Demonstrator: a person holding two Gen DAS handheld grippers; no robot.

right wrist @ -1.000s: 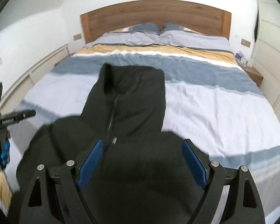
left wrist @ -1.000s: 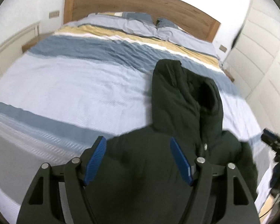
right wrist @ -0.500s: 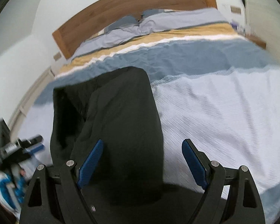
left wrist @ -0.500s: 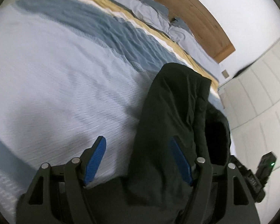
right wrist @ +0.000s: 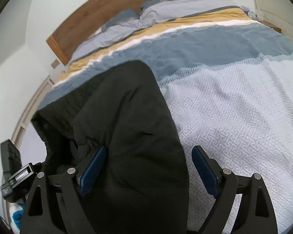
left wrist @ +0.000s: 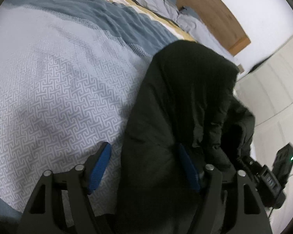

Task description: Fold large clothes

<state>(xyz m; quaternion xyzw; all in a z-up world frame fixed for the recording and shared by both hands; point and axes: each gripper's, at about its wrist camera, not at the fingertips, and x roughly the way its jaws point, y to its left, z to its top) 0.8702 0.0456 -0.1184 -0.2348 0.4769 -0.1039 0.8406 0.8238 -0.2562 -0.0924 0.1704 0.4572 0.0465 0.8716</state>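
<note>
Jacket (left wrist: 185, 97): dark, padded, lying on the near part of the bed, hood end pointing toward the far headboard.
Bed (left wrist: 58, 97): pale patterned cover, then blue, white and yellow stripes; pillows (right wrist: 146, 17) at the far end.
Headboard (right wrist: 107, 9): wooden, against a white wall.
Left gripper (left wrist: 144, 169): closing, jacket's left edge between the blue pads, not yet clenched.
Right gripper (right wrist: 149, 171): released, spread wide, jacket's right edge between the pads, right pad over bare cover.
</note>
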